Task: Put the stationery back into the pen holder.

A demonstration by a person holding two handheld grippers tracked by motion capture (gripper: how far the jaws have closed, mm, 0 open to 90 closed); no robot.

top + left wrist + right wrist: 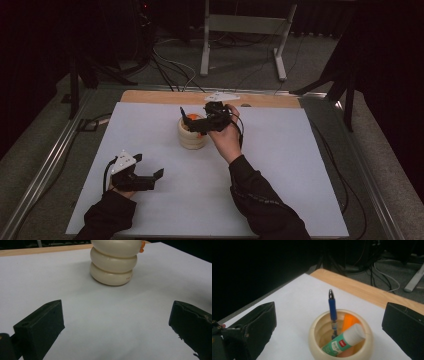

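Note:
A cream ribbed holder (192,134) stands on the white table cover, seen close in the right gripper view (317,327) and from the side in the left gripper view (113,262). Inside it stand a blue pen (332,310), a green-and-white glue stick (344,340) and an orange item (349,321). My right gripper (192,120) hovers just above the holder's mouth, open, with nothing between its jaws. My left gripper (148,169) rests low at the front left of the table, open and empty, pointing toward the holder.
The white cover (280,165) lies on a wooden table whose bare edge (270,100) shows at the back. A white three-cornered piece (222,96) lies on that strip. Cables and a white stand (245,30) sit on the floor beyond.

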